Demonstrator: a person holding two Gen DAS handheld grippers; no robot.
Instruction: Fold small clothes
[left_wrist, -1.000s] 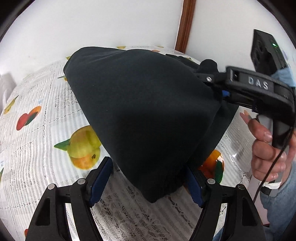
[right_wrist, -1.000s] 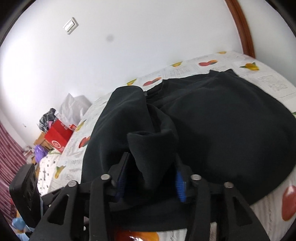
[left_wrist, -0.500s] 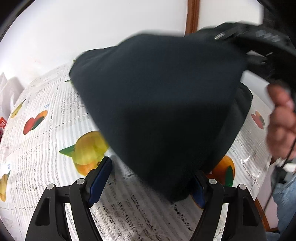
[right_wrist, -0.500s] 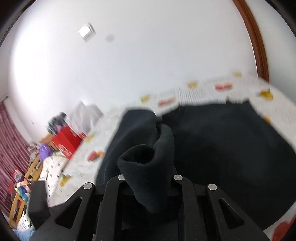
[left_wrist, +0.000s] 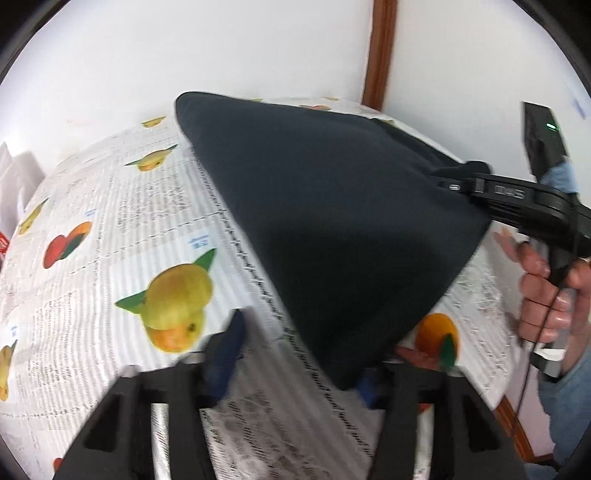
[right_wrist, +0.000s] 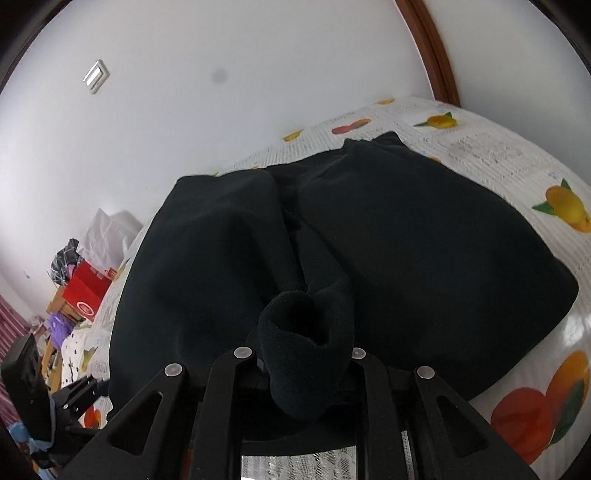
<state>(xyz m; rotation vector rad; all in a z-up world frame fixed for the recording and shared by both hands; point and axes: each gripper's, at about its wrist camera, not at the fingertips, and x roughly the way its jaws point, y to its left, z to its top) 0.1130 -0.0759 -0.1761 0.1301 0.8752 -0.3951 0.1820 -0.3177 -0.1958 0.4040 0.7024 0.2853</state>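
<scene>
Cloth fills the middle of both views: a black garment (left_wrist: 332, 229) lies on a table (left_wrist: 92, 258) covered with a white cloth printed with fruit. In the left wrist view the garment is drawn up into a tent that tapers to a corner at the lower middle of the frame. That corner hangs between the two fingers of the left gripper (left_wrist: 299, 365), whose jaws are closing. The corner sits against the right finger, while bare tablecloth shows between it and the left finger, so the pads do not yet press on it.

At the right edge of the same view the right gripper (left_wrist: 458, 181) has its tip buried in the garment's upper edge, and a hand (left_wrist: 546, 295) holds its handle. In the right wrist view a rolled fold of the fabric (right_wrist: 306, 343) is clenched between the narrowed jaws, with the rest spreading away toward the upper middle of the frame.

Open tablecloth lies to the left of the garment in the left wrist view, out to the white wall (left_wrist: 184, 48). The table's near edge runs along the lower right. A brown wooden post (left_wrist: 380, 51) rises at the top. In the right wrist view, clutter with a red box (right_wrist: 86, 291) sits at the left edge.
</scene>
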